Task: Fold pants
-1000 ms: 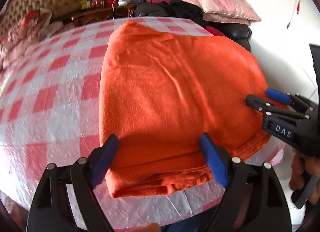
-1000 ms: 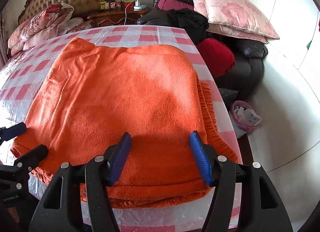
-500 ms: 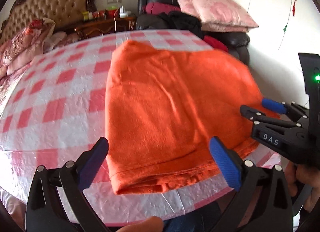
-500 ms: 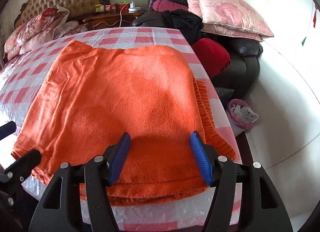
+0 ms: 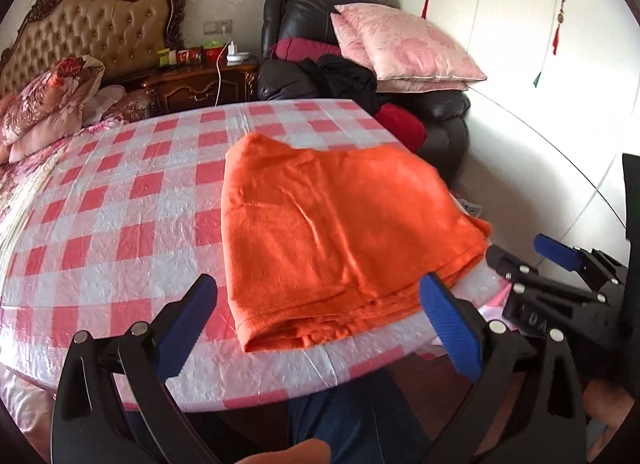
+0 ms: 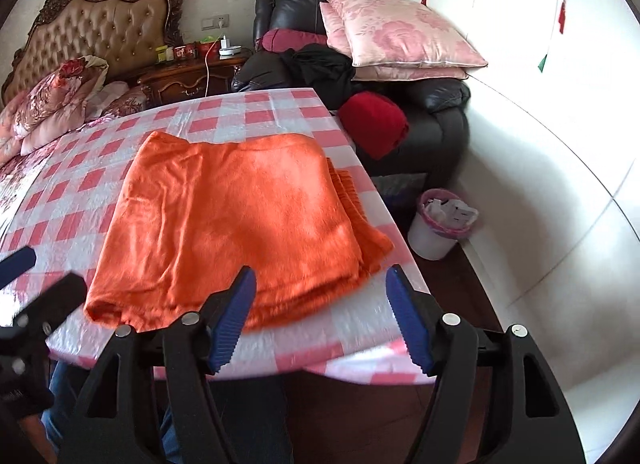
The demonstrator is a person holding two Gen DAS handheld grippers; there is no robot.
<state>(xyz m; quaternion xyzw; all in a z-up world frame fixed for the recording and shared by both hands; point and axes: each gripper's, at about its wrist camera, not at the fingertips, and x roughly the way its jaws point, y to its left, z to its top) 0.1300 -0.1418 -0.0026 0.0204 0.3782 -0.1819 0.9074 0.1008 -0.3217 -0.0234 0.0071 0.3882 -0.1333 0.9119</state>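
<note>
The orange pants (image 5: pixel 336 232) (image 6: pixel 236 223) lie folded into a flat stack on the near right part of the pink-and-white checked table (image 5: pixel 120 203) (image 6: pixel 280 111). The elastic waistband pokes out along the stack's right side. My left gripper (image 5: pixel 320 304) hovers open and wide above the table's near edge, just short of the stack, with nothing between its fingers. My right gripper (image 6: pixel 320 296) hangs over the table's near right corner. Its jaws are opening and empty, clear of the cloth. Each gripper shows at the edge of the other's view.
A black armchair (image 6: pixel 420 103) with pink pillows (image 6: pixel 400 31), dark clothes and a red cushion stands behind the table. A white waste bin (image 6: pixel 440 227) sits on the floor to the right. A bed with a tufted headboard (image 5: pixel 92 31) and a wooden nightstand (image 5: pixel 200 83) are at the back left. The person's blue-clad legs (image 5: pixel 360 416) are below the table edge.
Both grippers have lifted and pulled back from the folded pants, which stay on the table. The left jaws spread wider and the right jaws began to widen.
</note>
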